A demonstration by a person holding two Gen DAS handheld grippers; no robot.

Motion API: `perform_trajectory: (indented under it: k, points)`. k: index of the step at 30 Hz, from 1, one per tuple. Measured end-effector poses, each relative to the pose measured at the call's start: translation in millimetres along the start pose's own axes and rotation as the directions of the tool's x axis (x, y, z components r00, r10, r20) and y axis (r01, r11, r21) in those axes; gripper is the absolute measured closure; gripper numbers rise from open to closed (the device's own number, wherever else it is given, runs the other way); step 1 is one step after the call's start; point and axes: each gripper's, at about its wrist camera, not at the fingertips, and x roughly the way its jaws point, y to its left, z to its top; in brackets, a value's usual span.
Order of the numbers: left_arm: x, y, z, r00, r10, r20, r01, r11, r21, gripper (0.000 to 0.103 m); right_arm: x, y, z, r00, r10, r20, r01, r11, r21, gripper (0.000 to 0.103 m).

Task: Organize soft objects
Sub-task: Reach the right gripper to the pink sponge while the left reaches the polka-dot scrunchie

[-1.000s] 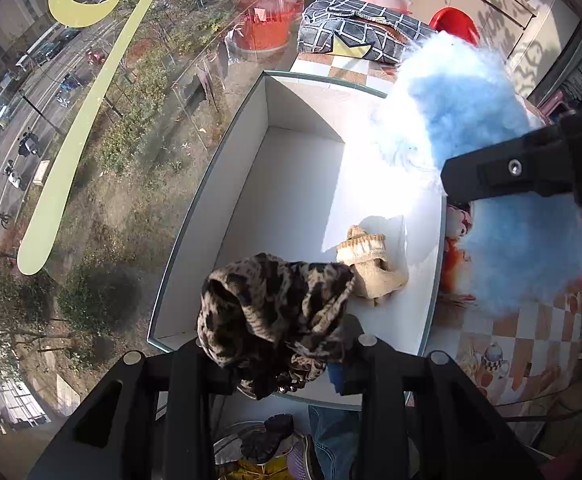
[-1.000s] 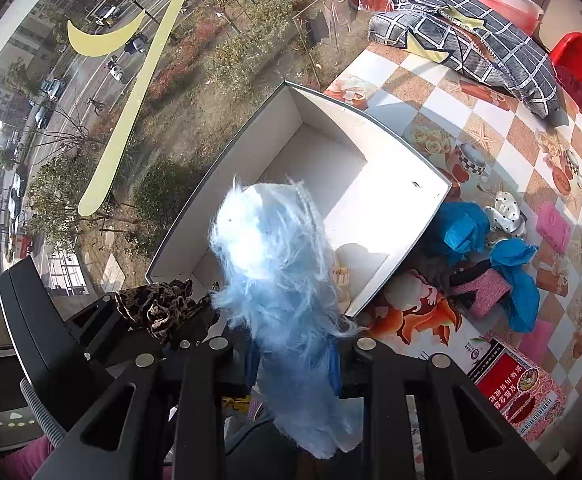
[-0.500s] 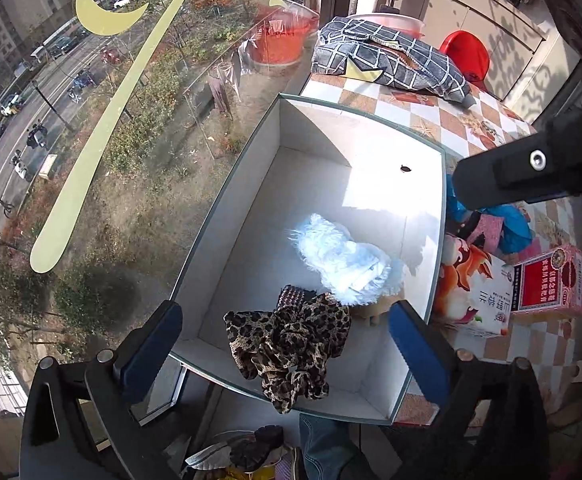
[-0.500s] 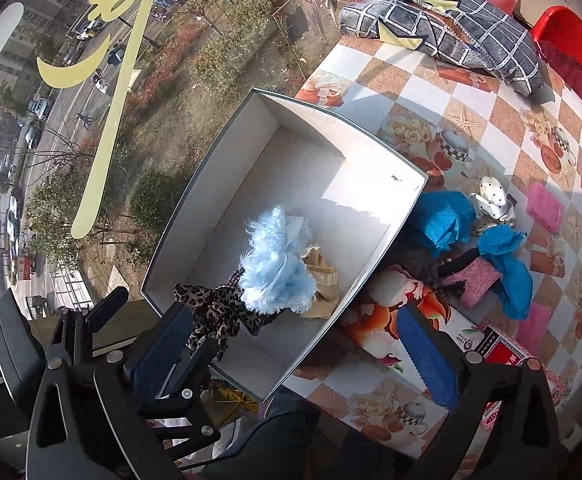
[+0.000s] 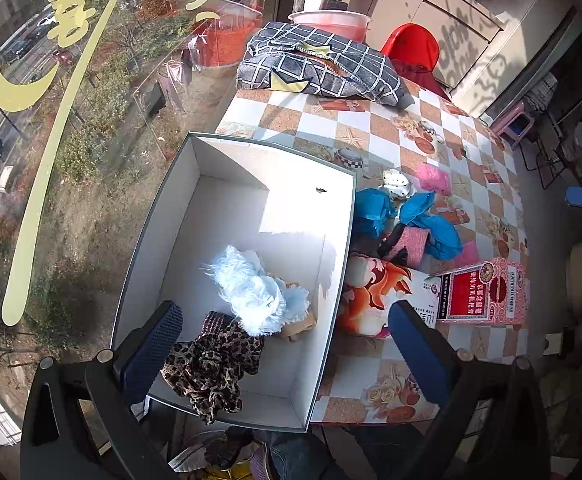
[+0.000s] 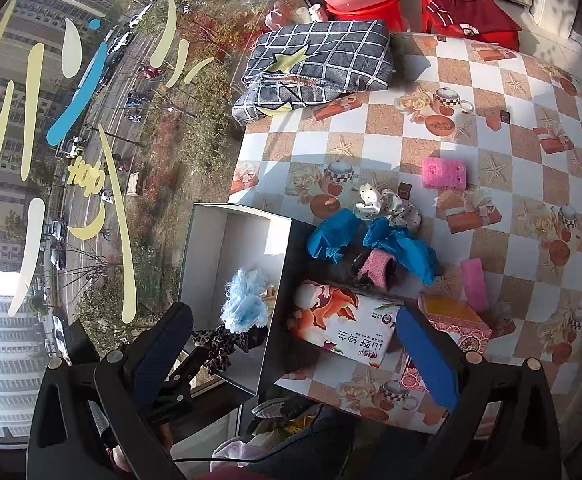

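Note:
A white open box (image 5: pixel 227 208) (image 6: pixel 205 248) stands at the table's window edge. In it lie a leopard-print scrunchie (image 5: pixel 211 364) (image 6: pixel 221 346), a fluffy light-blue piece (image 5: pixel 257 292) (image 6: pixel 247 298) and a beige piece (image 5: pixel 301 324) partly hidden under it. My left gripper (image 5: pixel 287 348) is open and empty above the box's near end. My right gripper (image 6: pixel 295 354) is open and empty, higher, over the box's right wall. Blue cloths (image 5: pixel 423 216) (image 6: pixel 403 246), pink sponges (image 6: pixel 445 172) and a white dotted scrunchie (image 6: pixel 385 204) lie on the table right of the box.
A printed carton (image 5: pixel 387 294) (image 6: pixel 343 326) and a red-pink box (image 5: pixel 487 292) lie beside the white box. A folded checked blanket (image 5: pixel 323 66) (image 6: pixel 323 60), a red chair (image 6: pixel 467 8) and a pink basin (image 5: pixel 331 20) are at the far end. A window is to the left.
Both grippers opened: the leopard scrunchie and the fluffy blue piece dropped into the box. Both grippers then drew back and upward, the right one swinging right over the table.

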Motion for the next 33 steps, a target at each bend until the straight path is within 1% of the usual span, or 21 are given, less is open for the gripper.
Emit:
perform_trajectory:
  k: [1,3,5,6,9,12,14,17,21,23,25,27,29,30,31,32,33]
  points:
    - [0,-9,5,1.0,-0.002,-0.005,0.002,1.0,0.025,0.0,-10,-19,4,1.0,-0.012,0.018,0.012,1.0,0.029,0.0]
    - [4,-27,14,1.0,-0.004,-0.024,0.006,0.997,0.074,0.0,-21,-55,9,0.997,-0.069,0.033,0.066,0.995,0.081,0.0]
    - [10,-46,25,0.999,-0.016,-0.048,0.021,0.993,0.113,0.0,-19,-93,13,0.991,-0.133,0.006,0.131,0.983,0.13,0.0]
    - [15,-55,31,0.997,-0.022,-0.07,0.031,0.991,0.129,0.0,-13,-110,12,0.989,-0.146,-0.012,0.146,0.978,0.151,0.0]
    - [35,-82,53,0.99,-0.024,-0.139,0.047,0.985,0.165,0.0,19,-158,7,0.987,-0.126,-0.101,0.145,0.967,0.208,0.0]
    - [58,-108,78,0.982,-0.002,-0.189,0.039,0.98,0.194,0.0,58,-189,1,0.977,-0.102,-0.189,0.144,0.965,0.221,0.0]
    - [79,-125,96,0.975,0.022,-0.22,0.025,0.978,0.206,0.0,81,-204,3,0.972,-0.102,-0.214,0.151,0.962,0.226,0.0]
    - [114,-146,121,0.959,0.05,-0.279,0.012,0.976,0.218,0.0,115,-225,6,0.963,-0.093,-0.254,0.156,0.957,0.243,0.0]
    - [167,-175,144,0.93,0.127,-0.346,-0.035,0.965,0.262,0.0,156,-239,5,0.943,-0.071,-0.326,0.15,0.963,0.224,0.0]
    - [195,-185,149,0.907,0.168,-0.387,-0.057,0.957,0.283,0.0,170,-244,4,0.935,-0.079,-0.347,0.159,0.965,0.208,0.0]
    - [219,-190,149,0.883,0.194,-0.428,-0.072,0.956,0.284,0.0,179,-249,2,0.923,-0.111,-0.369,0.187,0.966,0.177,0.0]
    - [241,-192,147,0.856,0.22,-0.468,-0.09,0.954,0.285,0.002,181,-253,-3,0.91,-0.187,-0.369,0.245,0.962,0.118,0.0]
    - [258,-195,144,0.829,0.228,-0.51,-0.087,0.955,0.284,0.013,177,-259,-10,0.895,-0.287,-0.342,0.325,0.944,0.058,0.0]
    - [267,-196,141,0.814,0.227,-0.535,-0.082,0.956,0.281,0.016,173,-265,-13,0.895,-0.305,-0.326,0.34,0.939,0.055,0.0]
    - [274,-197,139,0.8,0.227,-0.556,-0.078,0.957,0.279,0.023,166,-274,-17,0.907,-0.294,-0.302,0.331,0.94,0.079,0.0]
    - [279,-198,137,0.792,0.235,-0.564,-0.083,0.956,0.282,0.026,160,-286,-20,0.9,-0.323,-0.292,0.363,0.927,0.096,0.0]
    - [284,-200,136,0.786,0.248,-0.566,-0.092,0.952,0.29,0.026,153,-298,-23,0.899,-0.339,-0.279,0.382,0.916,0.119,0.0]
